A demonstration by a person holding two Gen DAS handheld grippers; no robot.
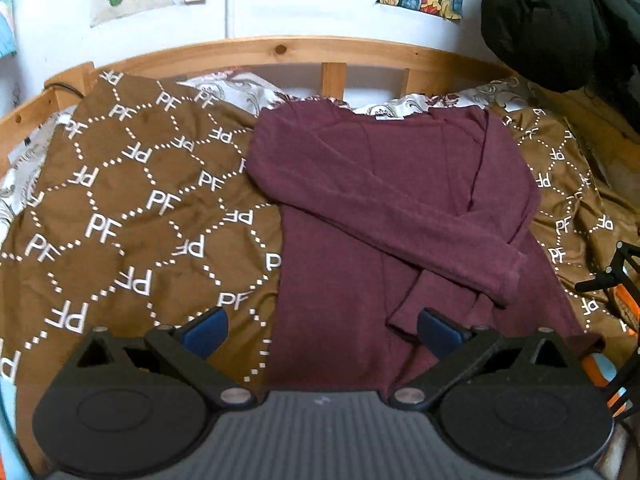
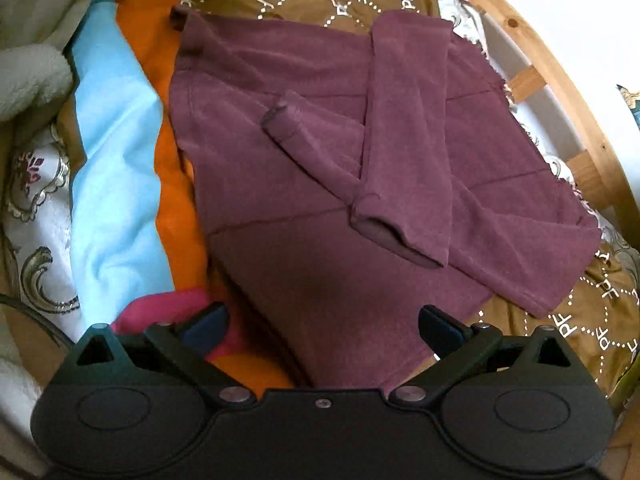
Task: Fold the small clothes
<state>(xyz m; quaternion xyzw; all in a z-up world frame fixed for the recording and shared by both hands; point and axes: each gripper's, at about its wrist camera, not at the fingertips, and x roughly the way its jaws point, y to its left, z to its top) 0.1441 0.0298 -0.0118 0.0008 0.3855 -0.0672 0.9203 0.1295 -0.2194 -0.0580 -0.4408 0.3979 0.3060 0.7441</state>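
Observation:
A maroon long-sleeved top (image 1: 360, 184) lies flat on a brown bedspread (image 1: 132, 200) printed with white "PF" letters. Both sleeves are folded across its body, and their cuffs cross near the middle. In the right wrist view the same top (image 2: 304, 168) fills the centre, with one cuff (image 2: 400, 240) lying over the other sleeve. My left gripper (image 1: 322, 332) is open above the top's near hem, with nothing between its blue pads. My right gripper (image 2: 322, 330) is also open, hovering over the near edge of the top.
A wooden bed rail (image 1: 304, 50) curves behind the top, with a white wall beyond. A dark bundle (image 1: 560, 20) hangs at the upper right. Orange (image 2: 168, 184), light blue (image 2: 116, 168) and pink (image 2: 168, 312) fabrics lie left of the top. A patterned white sheet (image 2: 36, 208) shows at the left.

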